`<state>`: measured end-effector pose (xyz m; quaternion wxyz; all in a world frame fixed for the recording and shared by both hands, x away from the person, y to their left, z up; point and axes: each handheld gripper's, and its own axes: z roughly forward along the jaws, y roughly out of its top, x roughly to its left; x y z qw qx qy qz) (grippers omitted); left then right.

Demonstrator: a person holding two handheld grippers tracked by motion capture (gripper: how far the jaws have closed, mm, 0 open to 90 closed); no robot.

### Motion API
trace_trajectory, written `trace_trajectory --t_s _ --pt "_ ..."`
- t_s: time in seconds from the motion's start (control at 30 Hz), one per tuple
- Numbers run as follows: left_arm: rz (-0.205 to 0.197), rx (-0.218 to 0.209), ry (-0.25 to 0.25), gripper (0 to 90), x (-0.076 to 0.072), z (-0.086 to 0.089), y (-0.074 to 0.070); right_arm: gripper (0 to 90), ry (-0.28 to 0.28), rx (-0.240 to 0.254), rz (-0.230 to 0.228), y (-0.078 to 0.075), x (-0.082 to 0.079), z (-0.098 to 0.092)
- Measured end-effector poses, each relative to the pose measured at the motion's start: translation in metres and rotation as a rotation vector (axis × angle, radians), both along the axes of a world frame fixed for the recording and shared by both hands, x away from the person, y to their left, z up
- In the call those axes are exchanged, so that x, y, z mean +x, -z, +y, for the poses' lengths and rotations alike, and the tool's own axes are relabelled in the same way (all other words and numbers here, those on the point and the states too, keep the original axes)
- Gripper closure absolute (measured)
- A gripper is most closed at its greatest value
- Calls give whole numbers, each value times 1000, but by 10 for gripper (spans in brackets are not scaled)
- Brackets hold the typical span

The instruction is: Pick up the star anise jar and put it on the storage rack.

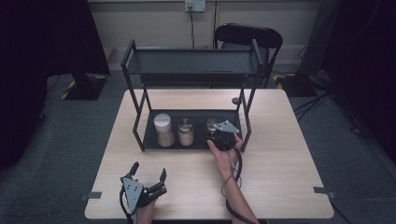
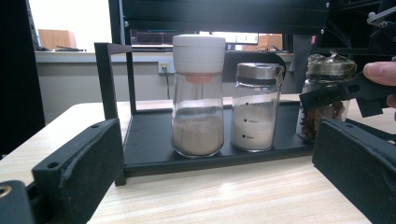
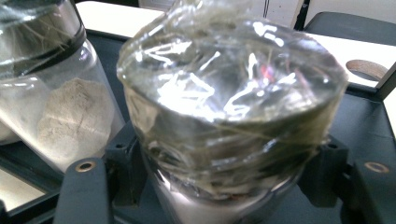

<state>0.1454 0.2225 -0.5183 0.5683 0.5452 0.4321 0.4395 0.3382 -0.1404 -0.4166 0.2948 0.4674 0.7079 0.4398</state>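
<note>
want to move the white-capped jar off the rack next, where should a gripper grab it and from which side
Grip the white-capped jar at its narrow neck just under the cap, coming level from the table's front edge. It stands upright on the lower shelf with the front open; the steel-capped jar crowds one side, and the upper shelf overhangs, so top-down looks awkward.

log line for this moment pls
right gripper: around wrapped-lid jar on rack's lower shelf | left gripper: open, idle on table

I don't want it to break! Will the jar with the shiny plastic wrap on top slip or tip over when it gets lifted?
The wrapped jar looks like glass, so probably breakable and smooth. Its crinkly film may slide under the right gripper. It seems partly full of brown pieces, so likely fairly light, and tall enough to tip.
</note>
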Motion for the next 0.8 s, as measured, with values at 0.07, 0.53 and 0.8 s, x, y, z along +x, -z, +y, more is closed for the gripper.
trace_trajectory --t_s 0.07,0.53,0.8 --pt "-1 0 0 15 0 0 0 195 7 1 -1 -1 0 1" --pt "-6 -2 -2 15 -1 0 1 24 29 41 -5 -1 -1 -1" --pt "-7 -2 -3 15 -1 0 1 10 67 29 -27 -3 -7 5"
